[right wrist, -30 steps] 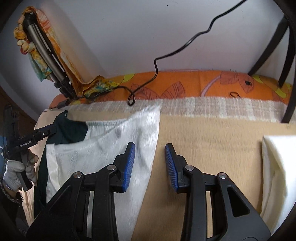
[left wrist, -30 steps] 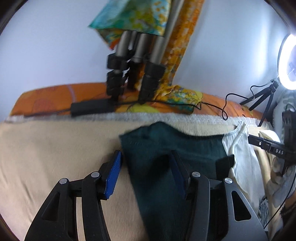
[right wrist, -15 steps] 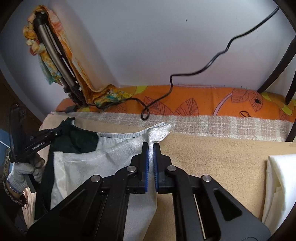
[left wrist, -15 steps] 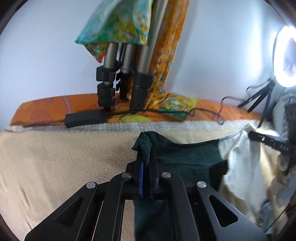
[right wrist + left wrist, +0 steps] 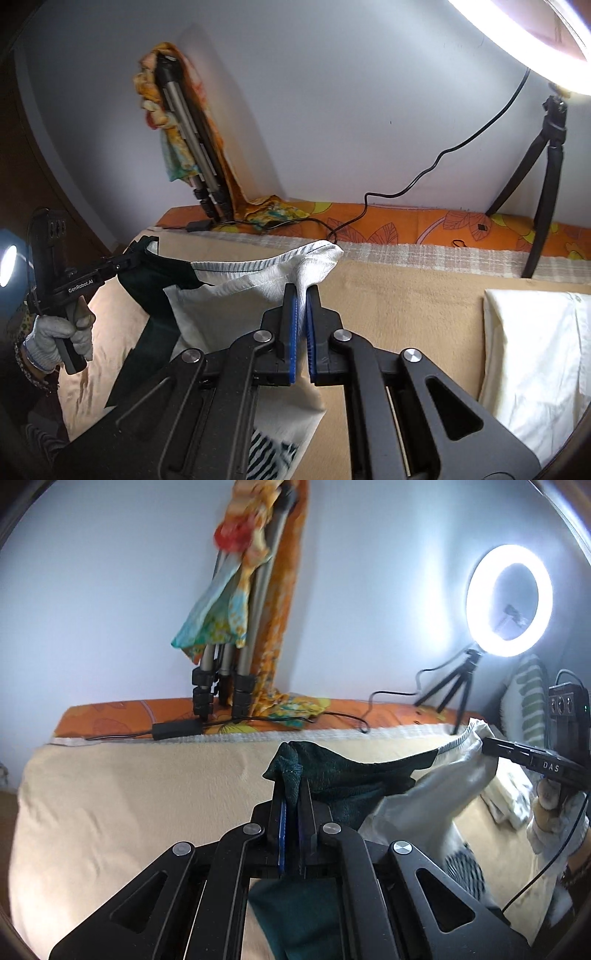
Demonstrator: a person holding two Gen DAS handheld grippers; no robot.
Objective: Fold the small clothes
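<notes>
A small garment with a dark green part (image 5: pixel 343 775) and a white part (image 5: pixel 443 786) hangs stretched between my two grippers above the beige blanket (image 5: pixel 129 794). My left gripper (image 5: pixel 291 786) is shut on the green corner. My right gripper (image 5: pixel 301 295) is shut on the white corner (image 5: pixel 310 262). In the right wrist view the green part (image 5: pixel 155 280) runs to the left gripper (image 5: pixel 144 251), held by a gloved hand. The lower part of the garment hangs down toward the blanket, with a striped patch (image 5: pixel 269 458) at the bottom.
A folded tripod (image 5: pixel 225 672) draped in patterned cloth leans on the wall behind the bed. A lit ring light (image 5: pixel 509 598) stands on a small tripod at the back right. Cables lie along the orange sheet (image 5: pixel 406 225). A folded white cloth (image 5: pixel 535 350) lies at the right.
Both grippers were open over the flat garment, then shut on its upper corners. They have now lifted it off the blanket, and it hangs stretched between them.
</notes>
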